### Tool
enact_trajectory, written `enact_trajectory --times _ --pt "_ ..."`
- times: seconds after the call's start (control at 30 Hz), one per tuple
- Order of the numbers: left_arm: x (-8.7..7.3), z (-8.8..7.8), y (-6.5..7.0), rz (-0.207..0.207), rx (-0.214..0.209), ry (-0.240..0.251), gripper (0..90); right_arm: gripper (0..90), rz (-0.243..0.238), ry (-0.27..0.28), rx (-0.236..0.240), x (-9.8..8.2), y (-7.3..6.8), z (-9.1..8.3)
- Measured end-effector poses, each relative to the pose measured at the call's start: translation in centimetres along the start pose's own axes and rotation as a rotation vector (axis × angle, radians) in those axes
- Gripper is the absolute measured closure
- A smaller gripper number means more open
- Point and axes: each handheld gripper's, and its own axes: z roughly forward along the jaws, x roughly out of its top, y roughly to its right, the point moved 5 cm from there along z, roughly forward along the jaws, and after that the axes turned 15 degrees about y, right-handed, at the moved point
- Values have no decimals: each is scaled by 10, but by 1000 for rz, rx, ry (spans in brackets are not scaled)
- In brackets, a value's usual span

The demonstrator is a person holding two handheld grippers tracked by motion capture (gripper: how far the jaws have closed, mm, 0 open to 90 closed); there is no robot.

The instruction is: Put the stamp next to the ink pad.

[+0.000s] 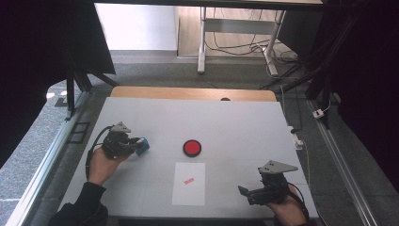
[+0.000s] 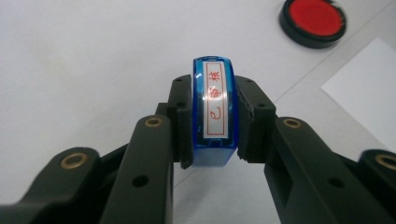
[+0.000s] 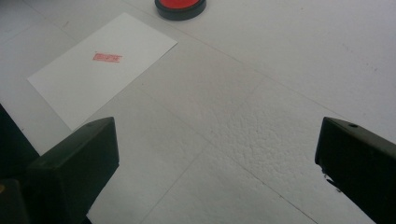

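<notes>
Stamp work was what we saw on the white tabletop [image 1: 235, 122]. The left tool [image 1: 134, 143] sat toward the left side of the tabletop, and its two black jaws were clamped on a blue stamp [image 2: 214, 109], one jaw flat against each long side, so the stamp stood between them with its labelled face turned to the camera. That stamp was a narrow block of glossy, translucent blue plastic with rounded corners, and its white label carried red characters inside a thin red frame. In the high view we saw the stamp [image 1: 143, 145] just left of a round ink pad [image 1: 192, 148], apart from it; the pad had a black rim and a flat red centre. Nearer the person lay a plain white sheet of paper [image 1: 188, 183], rectangular and smooth, bearing a small red imprint [image 1: 189, 181] near its middle. The right tool [image 1: 246, 194] was at the near right of the tabletop, well apart from the paper, with its matte black jaws spread wide and nothing between them. Beneath it the tabletop surface looked finely pebbled, with faint straight seams.
</notes>
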Motion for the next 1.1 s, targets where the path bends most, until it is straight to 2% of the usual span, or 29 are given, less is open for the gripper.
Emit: enact_trajectory --times 0.37,0.47,0.67,0.87,1.1 --pt "-6 9 0 7 12 -41 701 0 -4 -8 1 0 -1 1" --pt "-8 11 1 24 9 -61 700 0 -6 -11 2 -1 -1 1" --pt "-8 11 2 21 3 -64 691 0 -7 -13 3 -1 -1 1" --pt "-5 9 1 4 2 -42 606 10 -16 -19 2 -1 -2 1" --pt "-3 10 4 -5 -12 -40 455 10 -14 -17 2 -1 -1 1"
